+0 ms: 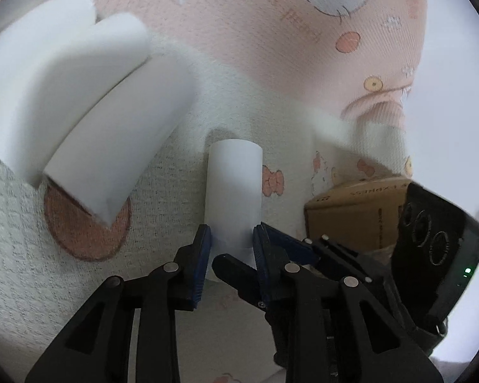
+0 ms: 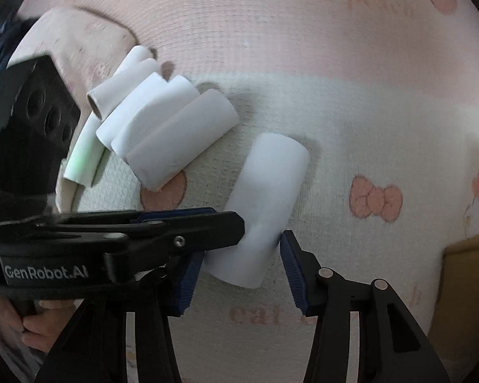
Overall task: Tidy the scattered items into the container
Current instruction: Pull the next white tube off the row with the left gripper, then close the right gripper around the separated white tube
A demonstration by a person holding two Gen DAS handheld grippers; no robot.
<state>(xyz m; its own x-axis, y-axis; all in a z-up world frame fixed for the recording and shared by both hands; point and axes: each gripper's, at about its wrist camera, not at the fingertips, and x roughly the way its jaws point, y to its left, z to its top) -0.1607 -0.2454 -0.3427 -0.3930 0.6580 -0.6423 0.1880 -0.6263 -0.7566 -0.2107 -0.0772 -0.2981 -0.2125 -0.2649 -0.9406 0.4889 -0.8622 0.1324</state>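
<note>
A white paper roll point(image 1: 233, 188) lies on the cat-print blanket. My left gripper point(image 1: 231, 239) is shut on its near end, both blue pads against it. In the right wrist view the same roll point(image 2: 265, 204) lies between the fingers of my right gripper point(image 2: 239, 268), which is open with its pads apart from the roll. The left gripper's black fingers point(image 2: 163, 226) cross in from the left onto the roll. Several more white rolls point(image 2: 163, 121) lie in a heap at the upper left; they show large and close in the left wrist view point(image 1: 79, 102).
A brown cardboard box point(image 1: 354, 217) stands at the right, partly behind the right gripper's black body point(image 1: 437, 249); its corner shows in the right wrist view point(image 2: 463, 287). The pink and white blanket point(image 2: 335, 95) covers the surface.
</note>
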